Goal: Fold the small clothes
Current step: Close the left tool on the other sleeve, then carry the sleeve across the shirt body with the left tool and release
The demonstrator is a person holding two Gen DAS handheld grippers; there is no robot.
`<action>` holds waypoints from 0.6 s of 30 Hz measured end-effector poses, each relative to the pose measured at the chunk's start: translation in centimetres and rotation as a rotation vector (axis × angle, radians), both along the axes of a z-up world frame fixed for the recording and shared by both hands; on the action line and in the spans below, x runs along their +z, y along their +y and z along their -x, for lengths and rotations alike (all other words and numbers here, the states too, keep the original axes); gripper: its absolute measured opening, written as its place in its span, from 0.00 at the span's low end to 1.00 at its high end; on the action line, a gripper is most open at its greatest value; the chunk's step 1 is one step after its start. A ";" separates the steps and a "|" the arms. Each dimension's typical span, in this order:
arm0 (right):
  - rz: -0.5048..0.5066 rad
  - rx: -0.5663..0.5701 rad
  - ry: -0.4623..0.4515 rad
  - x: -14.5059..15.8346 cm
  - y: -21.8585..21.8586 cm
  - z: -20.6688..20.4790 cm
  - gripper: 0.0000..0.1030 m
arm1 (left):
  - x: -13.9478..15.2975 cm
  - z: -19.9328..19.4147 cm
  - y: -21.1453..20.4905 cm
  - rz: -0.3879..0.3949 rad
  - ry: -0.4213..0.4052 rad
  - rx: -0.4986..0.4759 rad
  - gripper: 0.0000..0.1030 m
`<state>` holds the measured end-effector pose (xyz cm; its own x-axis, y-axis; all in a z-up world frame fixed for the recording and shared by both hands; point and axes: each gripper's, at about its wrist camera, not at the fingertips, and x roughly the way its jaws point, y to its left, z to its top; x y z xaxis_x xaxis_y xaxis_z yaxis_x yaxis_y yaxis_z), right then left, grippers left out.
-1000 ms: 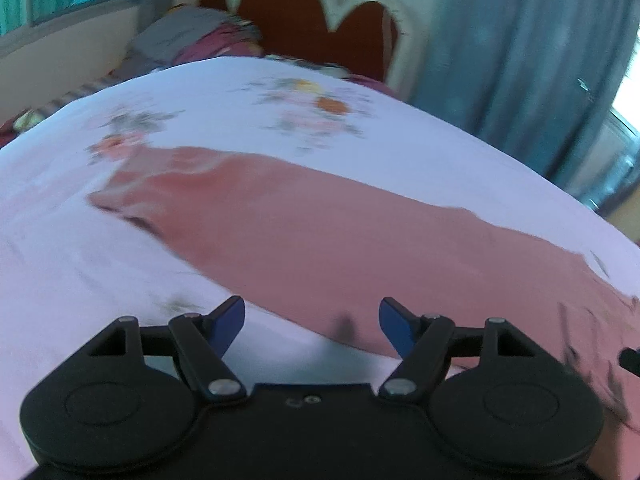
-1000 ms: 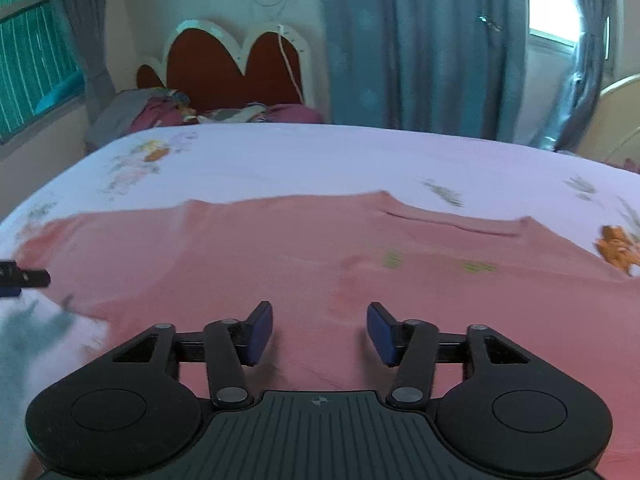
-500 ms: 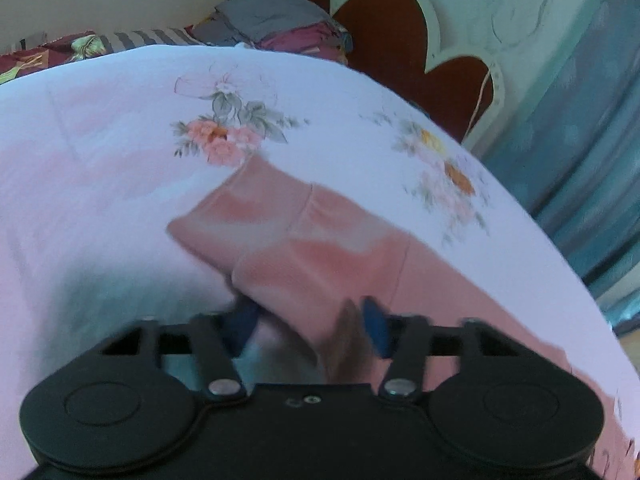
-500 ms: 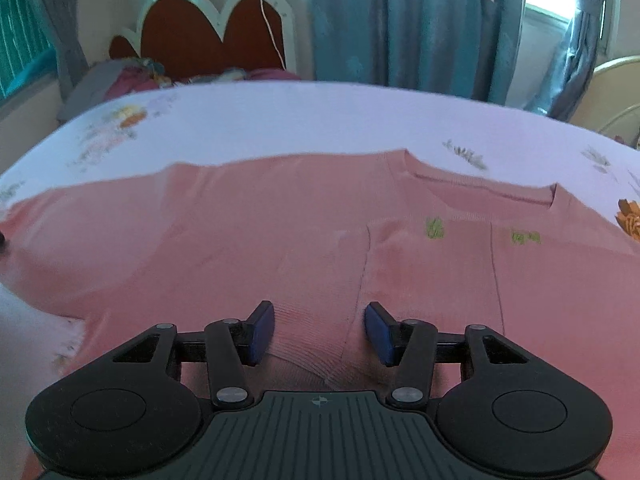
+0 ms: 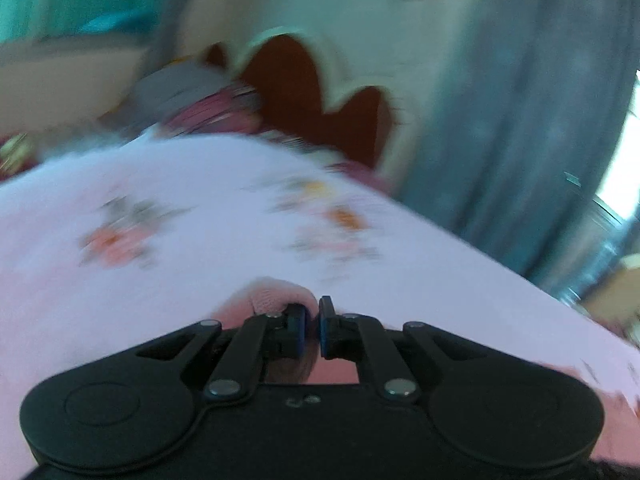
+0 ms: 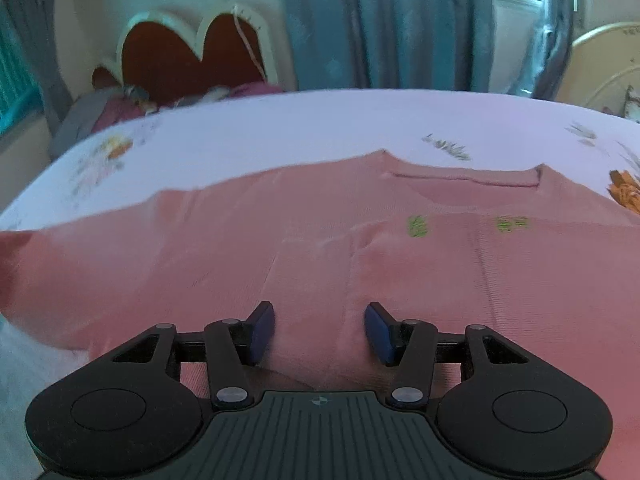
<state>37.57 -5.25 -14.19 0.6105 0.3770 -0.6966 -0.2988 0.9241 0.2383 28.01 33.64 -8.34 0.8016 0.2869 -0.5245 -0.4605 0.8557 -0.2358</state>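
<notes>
A pink long-sleeved knit top (image 6: pixel 360 248) lies spread flat on the bed, neckline toward the far right, two small green marks on its chest. My right gripper (image 6: pixel 320 330) is open and empty, low over the top's lower body. My left gripper (image 5: pixel 312 326) is shut on the pink sleeve end (image 5: pixel 272 294), which bunches over its left finger. The left wrist view is blurred by motion.
The bed has a pale lilac floral sheet (image 6: pixel 280 128). A red heart-shaped headboard (image 6: pixel 192 56) with piled bedding stands at the far end. Blue-grey curtains (image 6: pixel 380 20) hang behind, and a cream fan (image 6: pixel 600 68) stands at the far right.
My left gripper swung to the sleeve's end, closed on it and is now moving with it. My right gripper moved forward over the top's body and stayed open.
</notes>
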 end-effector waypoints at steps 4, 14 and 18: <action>-0.031 -0.024 -0.007 1.0 -1.7 0.7 0.50 | 2.2 -1.8 -7.2 -0.025 -0.046 -0.209 0.06; -0.012 -0.175 -0.050 2.9 -10.7 3.4 0.50 | 0.1 -5.8 -26.4 -0.047 -0.045 -0.687 0.06; -0.017 -0.211 -0.033 3.1 -13.6 4.3 0.50 | -3.5 -6.4 -31.9 -0.099 0.037 -0.785 0.09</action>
